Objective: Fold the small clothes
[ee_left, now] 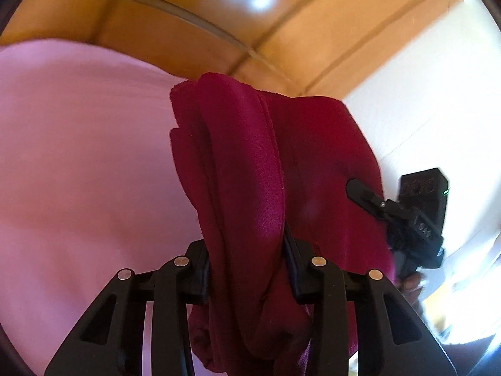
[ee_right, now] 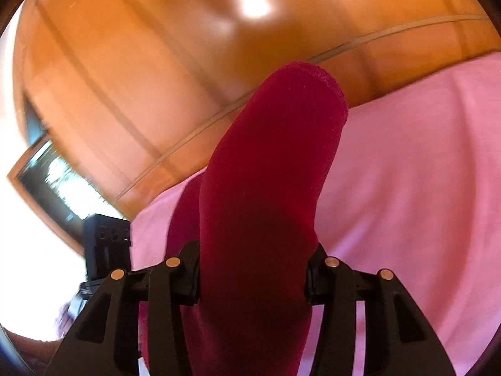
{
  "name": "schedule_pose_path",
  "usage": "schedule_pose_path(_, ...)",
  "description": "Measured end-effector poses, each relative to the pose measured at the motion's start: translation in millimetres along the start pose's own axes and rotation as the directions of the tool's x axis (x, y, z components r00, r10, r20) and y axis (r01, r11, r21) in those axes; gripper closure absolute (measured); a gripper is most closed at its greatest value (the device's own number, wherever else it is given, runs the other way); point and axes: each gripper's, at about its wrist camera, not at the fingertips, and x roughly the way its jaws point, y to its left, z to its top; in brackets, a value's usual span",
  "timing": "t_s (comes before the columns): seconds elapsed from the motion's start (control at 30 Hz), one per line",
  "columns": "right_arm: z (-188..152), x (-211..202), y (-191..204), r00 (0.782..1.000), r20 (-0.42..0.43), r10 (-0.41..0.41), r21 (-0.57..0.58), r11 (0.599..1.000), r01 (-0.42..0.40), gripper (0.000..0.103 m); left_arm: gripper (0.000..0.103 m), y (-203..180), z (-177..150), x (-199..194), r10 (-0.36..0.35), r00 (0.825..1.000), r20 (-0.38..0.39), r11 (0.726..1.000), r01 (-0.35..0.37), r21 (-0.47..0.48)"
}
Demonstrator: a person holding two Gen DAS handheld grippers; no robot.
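Note:
A dark red velvety garment (ee_left: 250, 172) hangs bunched in folds, lifted above a pink sheet (ee_left: 78, 156). My left gripper (ee_left: 247, 269) is shut on a thick fold of it. My right gripper (ee_right: 252, 272) is shut on another part of the same garment (ee_right: 266, 172), whose stitched hem stands up past the jaws. In the left wrist view the right gripper (ee_left: 369, 197) shows at the right, its black finger pressed on the cloth's right edge. The left gripper's black body (ee_right: 106, 247) shows at the left of the right wrist view.
The pink sheet (ee_right: 422, 172) covers the surface below. Behind it stands glossy orange-brown wooden panelling (ee_left: 219, 6). A white wall (ee_left: 438, 78) is at the right of the left wrist view, a dark framed window (ee_right: 47, 181) at the left of the right wrist view.

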Motion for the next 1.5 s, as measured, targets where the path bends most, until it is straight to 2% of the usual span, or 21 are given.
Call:
schedule_pose_path(0.03, -0.9, 1.9, -18.8, 0.997, -0.006, -0.071, 0.026, 0.997, 0.071, 0.047, 0.068, -7.8, 6.5, 19.3, 0.055, 0.998, -0.032, 0.998, -0.053, 0.04)
schedule_pose_path(0.1, -12.1, 16.9, -59.9, 0.971, -0.079, -0.226, 0.079, 0.969, 0.232, 0.036, 0.066, -19.7, 5.6, 68.6, 0.23, 0.967, -0.109, 0.965, -0.212, 0.156)
schedule_pose_path(0.13, -20.1, 24.8, -74.5, 0.955, -0.115, -0.274, 0.094, 0.954, 0.285, 0.032, 0.055, -21.4, 2.6, 84.9, 0.274, 0.954, -0.124, 0.951, -0.249, 0.184)
schedule_pose_path(0.17, -30.8, 24.4, -85.9, 0.959, -0.083, -0.272, 0.116, 0.953, 0.28, 0.026, 0.048, -23.1, 2.1, 92.0, 0.298, 0.95, -0.098, 0.944, -0.278, 0.181)
schedule_pose_path(0.2, -35.0, 20.4, -87.6, 0.965, -0.057, -0.257, 0.134, 0.956, 0.262, 0.021, 0.035, -22.8, 2.6, 93.3, 0.329, 0.94, -0.091, 0.934, -0.31, 0.177)
schedule_pose_path(0.27, -38.4, 13.3, -84.0, 0.964, -0.044, -0.261, 0.147, 0.953, 0.265, 0.018, 0.031, -17.5, 1.8, 87.2, 0.336, 0.938, -0.088, 0.935, -0.322, 0.147)
schedule_pose_path(0.33, -39.9, 0.9, -70.9, 0.949, -0.017, -0.316, 0.099, 0.944, 0.316, 0.018, 0.031, -18.5, 1.5, 76.8, 0.342, 0.937, -0.068, 0.933, -0.331, 0.14)
schedule_pose_path(0.37, -40.3, -4.4, -61.5, 0.94, -0.003, -0.342, 0.072, 0.937, 0.341, 0.019, 0.031, -21.6, 0.7, 70.3, 0.358, 0.932, -0.053, 0.927, -0.347, 0.143)
schedule_pose_path(0.43, -41.7, -21.5, -38.2, 0.924, 0.039, -0.381, 0.014, 0.925, 0.381, 0.03, 0.031, -29.3, -8.6, 53.3, 0.387, 0.922, -0.011, 0.912, -0.381, 0.152)
schedule_pose_path(0.53, -52.4, -37.2, 2.4, 0.921, 0.118, -0.371, -0.08, 0.921, 0.381, 0.05, 0.031, -32.8, -10.2, 42.8, 0.444, 0.894, 0.056, 0.878, -0.447, 0.169)
schedule_pose_path(0.6, -63.6, -36.5, 12.1, 0.92, 0.103, -0.378, -0.134, 0.911, 0.389, 0.06, 0.031, -30.4, -17.2, 47.8, 0.517, 0.854, 0.057, 0.835, -0.518, 0.187)
schedule_pose_path(0.63, -75.2, -23.0, 18.8, 0.919, 0.058, -0.389, -0.16, 0.905, 0.393, 0.062, 0.031, -29.7, -21.0, 50.4, 0.537, 0.841, 0.07, 0.822, -0.54, 0.183)
schedule_pose_path(0.67, -81.6, -7.5, 19.6, 0.911, 0.017, -0.413, -0.175, 0.895, 0.409, 0.062, 0.031, -28.0, -19.5, 53.2, 0.543, 0.837, 0.073, 0.819, -0.546, 0.176)
schedule_pose_path(0.73, -92.9, 16.6, 23.5, 0.877, 0.024, -0.48, -0.208, 0.855, 0.474, 0.061, 0.031, -23.3, -20.2, 52.4, 0.546, 0.835, 0.066, 0.821, -0.549, 0.155)
schedule_pose_path(0.8, -92.5, 18.8, 24.3, 0.865, 0.038, -0.5, -0.164, 0.851, 0.499, 0.061, 0.031, -25.6, -19.1, 48.1, 0.548, 0.833, 0.071, 0.822, -0.552, 0.139)
schedule_pose_path(0.93, -90.1, 10.9, 33.1, 0.845, 0.05, -0.533, -0.15, 0.832, 0.534, 0.055, 0.024, -43.0, -21.0, 33.0, 0.589, 0.799, 0.125, 0.781, -0.602, 0.165)
schedule_pose_path(1.07, -87.2, -13.2, 55.2, 0.845, 0.1, -0.525, -0.135, 0.834, 0.535, 0.03, 0.018, -59.8, -32.3, 3.6, 0.592, 0.784, 0.188, 0.772, -0.619, 0.148)
schedule_pose_path(1.1, -88.4, -17.9, 61.0, 0.839, 0.119, -0.531, -0.13, 0.829, 0.544, 0.019, 0.018, -62.6, -35.4, -2.1, 0.594, 0.778, 0.203, 0.768, -0.624, 0.144)
schedule_pose_path(1.2, -91.6, -33.3, 78.1, 0.808, 0.171, -0.563, -0.099, 0.806, 0.583, 0.005, 0.018, -69.0, -47.3, -25.2, 0.594, 0.766, 0.246, 0.767, -0.632, 0.113)
schedule_pose_path(1.3, -96.3, -41.0, 88.9, 0.798, 0.182, -0.575, -0.068, 0.802, 0.593, 0.002, 0.011, -75.1, -58.1, -42.9, 0.598, 0.752, 0.279, 0.766, -0.638, 0.078)
schedule_pose_path(1.5, -106.3, -46.9, 103.1, 0.768, 0.202, -0.608, -0.027, 0.78, 0.625, 0.002, 0.009, -87.4, -75.4, -65.6, 0.605, 0.722, 0.334, 0.753, -0.656, 0.053)
